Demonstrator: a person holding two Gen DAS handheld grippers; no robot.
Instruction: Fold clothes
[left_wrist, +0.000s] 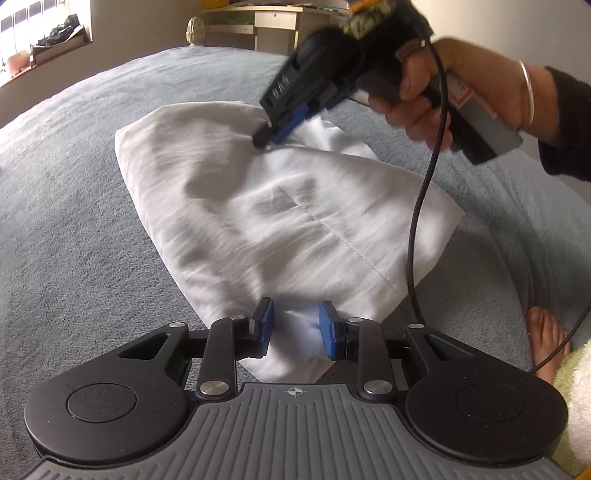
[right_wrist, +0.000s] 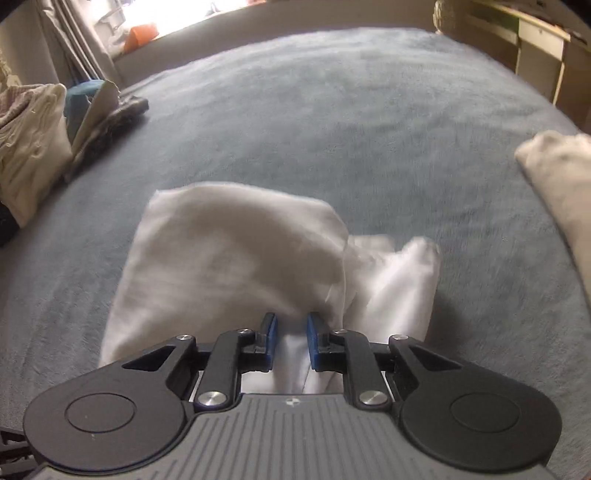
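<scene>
A white garment (left_wrist: 240, 192) lies creased and partly folded on the grey-blue blanket (left_wrist: 74, 203) of a bed. My left gripper (left_wrist: 296, 321) is shut on its near end, with bunched cloth filling the gap between the blue pads. In the left wrist view my right gripper (left_wrist: 264, 134) comes in from the upper right in a person's hand (left_wrist: 417, 92), its tips pinching the far edge. The right wrist view shows the right gripper (right_wrist: 291, 326) shut on a fold of the white garment (right_wrist: 229, 251), which spreads out ahead of it.
A pile of clothes (right_wrist: 33, 147) sits at the bed's left edge and a cream garment (right_wrist: 554, 166) lies at the right. A black cable (left_wrist: 417, 221) hangs from the right gripper. A bare foot (left_wrist: 546, 339) rests on the bed. A pale desk (left_wrist: 266, 22) stands behind.
</scene>
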